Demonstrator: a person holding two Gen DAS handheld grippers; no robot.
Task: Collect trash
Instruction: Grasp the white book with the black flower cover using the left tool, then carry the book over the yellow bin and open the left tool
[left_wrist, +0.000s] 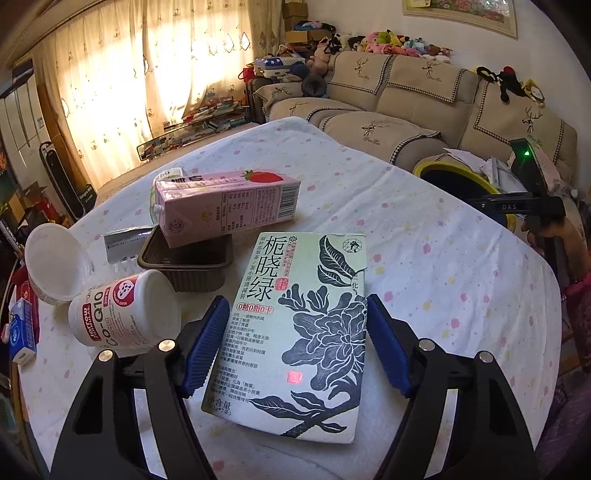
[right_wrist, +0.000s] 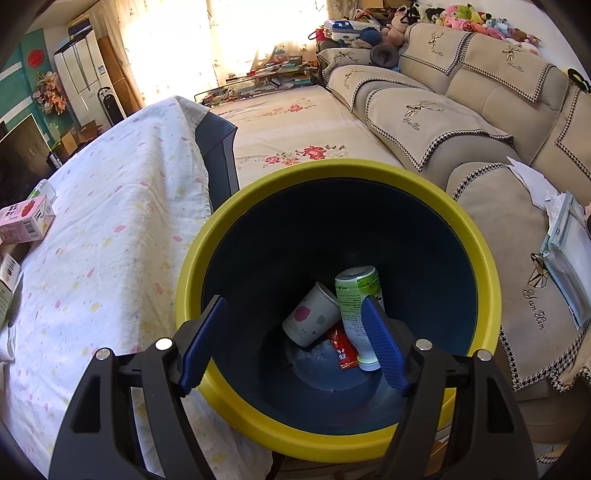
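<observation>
A flat pale-green tea box (left_wrist: 295, 332) with a black flower print lies on the spotted tablecloth (left_wrist: 424, 240). My left gripper (left_wrist: 295, 301) straddles the box, and both blue pads (left_wrist: 207, 343) rest against its long edges. Behind it a pink strawberry milk carton (left_wrist: 225, 206) lies across a brown plastic tray (left_wrist: 184, 269). A white supplement bottle (left_wrist: 122, 314) lies on its side beside a white tub (left_wrist: 55, 266). My right gripper (right_wrist: 295, 301) hangs open over the yellow-rimmed bin (right_wrist: 332, 170), with nothing between its fingers. The bin holds a paper cup (right_wrist: 310, 321), a green can (right_wrist: 358, 295) and a red wrapper (right_wrist: 341, 349).
The bin (left_wrist: 461, 177) stands off the table's right side, against a beige sofa (right_wrist: 443, 122) with papers (right_wrist: 565, 236) on it. A small blue-and-white carton (left_wrist: 22, 332) and a silver wrapper (left_wrist: 122, 242) lie at the table's left. A hand (left_wrist: 554, 236) holds the right tool's black body.
</observation>
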